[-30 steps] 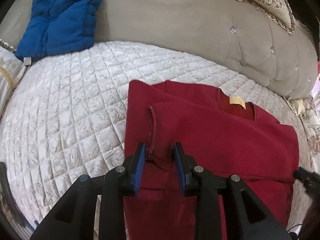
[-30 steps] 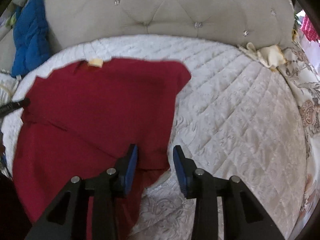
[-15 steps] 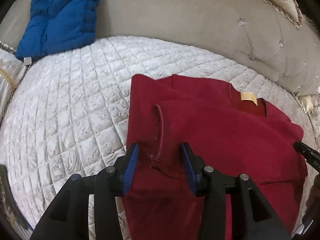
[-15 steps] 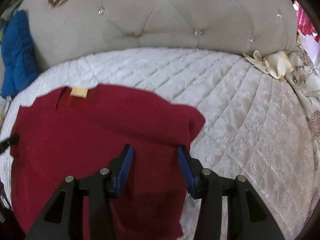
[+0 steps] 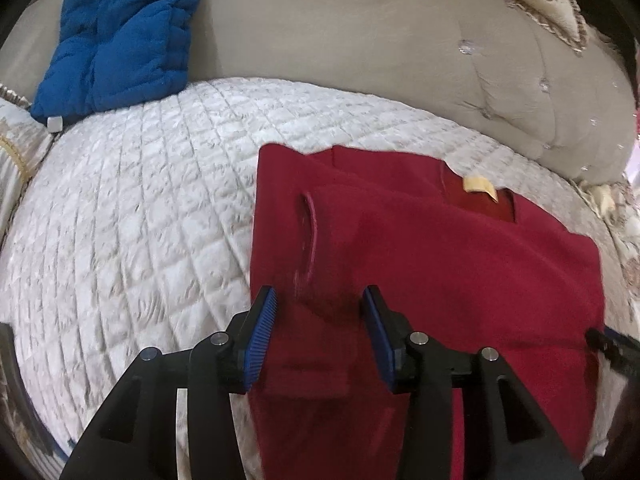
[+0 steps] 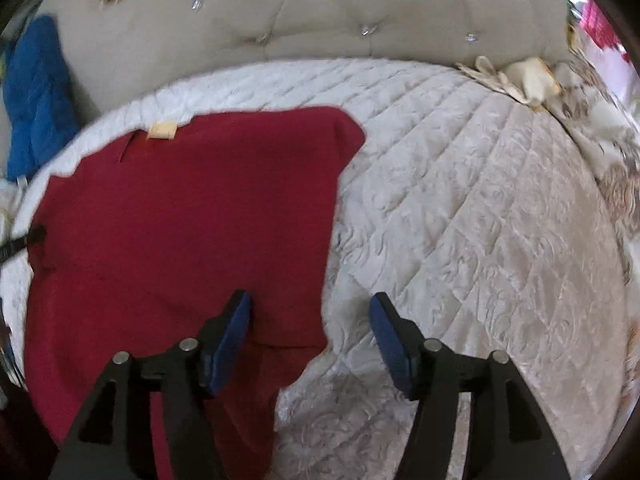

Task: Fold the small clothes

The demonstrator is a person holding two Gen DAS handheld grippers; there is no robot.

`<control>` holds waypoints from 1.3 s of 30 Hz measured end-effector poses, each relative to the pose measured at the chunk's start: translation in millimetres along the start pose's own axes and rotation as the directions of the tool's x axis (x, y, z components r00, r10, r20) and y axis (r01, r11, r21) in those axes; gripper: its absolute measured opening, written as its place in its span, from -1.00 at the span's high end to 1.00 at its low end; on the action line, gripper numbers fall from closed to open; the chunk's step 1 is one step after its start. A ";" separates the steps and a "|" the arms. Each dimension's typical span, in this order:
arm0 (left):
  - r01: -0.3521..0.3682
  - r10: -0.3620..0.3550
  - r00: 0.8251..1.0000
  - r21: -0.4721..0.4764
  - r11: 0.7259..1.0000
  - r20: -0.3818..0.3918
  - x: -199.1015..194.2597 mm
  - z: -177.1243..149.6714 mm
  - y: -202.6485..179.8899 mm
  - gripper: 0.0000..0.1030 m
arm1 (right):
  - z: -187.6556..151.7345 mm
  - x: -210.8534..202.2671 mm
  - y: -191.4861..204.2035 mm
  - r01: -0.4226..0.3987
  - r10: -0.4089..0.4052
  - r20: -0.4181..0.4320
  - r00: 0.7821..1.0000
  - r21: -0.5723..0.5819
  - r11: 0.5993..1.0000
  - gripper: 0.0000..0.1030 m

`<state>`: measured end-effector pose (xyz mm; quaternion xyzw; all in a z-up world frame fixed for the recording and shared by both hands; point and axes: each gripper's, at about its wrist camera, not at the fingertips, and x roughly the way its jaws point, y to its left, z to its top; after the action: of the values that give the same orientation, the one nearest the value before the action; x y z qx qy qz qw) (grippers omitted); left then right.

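Change: since a second ago both sets of fingers have been spread off the red garment [image 5: 440, 264], the sleeves now left folded inward.
Left gripper [image 5: 320, 332]: fingers parted midway, nothing held; sleeve cuff lying loose between them.
Right gripper [image 6: 310, 340]: fingers opening wide, nothing pinched; garment's side edge between them, bed quilt [image 6: 480, 220] under the outer finger.
Garment: flat on the bed, collar label [image 5: 480, 188] beyond the fingertips.
Next fold: hem best gripped at both corners evenly, lifted together towards the collar.
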<state>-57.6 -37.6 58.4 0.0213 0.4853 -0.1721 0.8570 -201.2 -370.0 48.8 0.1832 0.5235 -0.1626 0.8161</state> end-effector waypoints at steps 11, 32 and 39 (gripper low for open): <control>0.115 -0.115 0.993 -0.043 0.992 -0.013 -81.8 -69.9 36.4 0.55 | -55.6 -107.8 -19.8 -0.124 0.124 -0.005 0.992 -0.091 0.988 -0.56; 0.109 -0.097 0.986 0.083 0.991 -0.136 -112.2 -154.9 7.5 0.55 | -102.4 -67.4 6.8 -0.073 0.081 0.061 0.995 -0.122 0.990 0.89; 0.065 -0.053 0.987 0.079 0.995 -0.150 -102.9 -163.8 8.3 0.55 | -123.4 -95.9 3.6 -0.210 0.215 0.051 0.975 -0.090 0.974 0.00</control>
<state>-238.4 31.7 57.2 0.0553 0.5401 -0.2156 0.8116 -335.9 -301.9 89.4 0.1989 0.4824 -0.0576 0.8511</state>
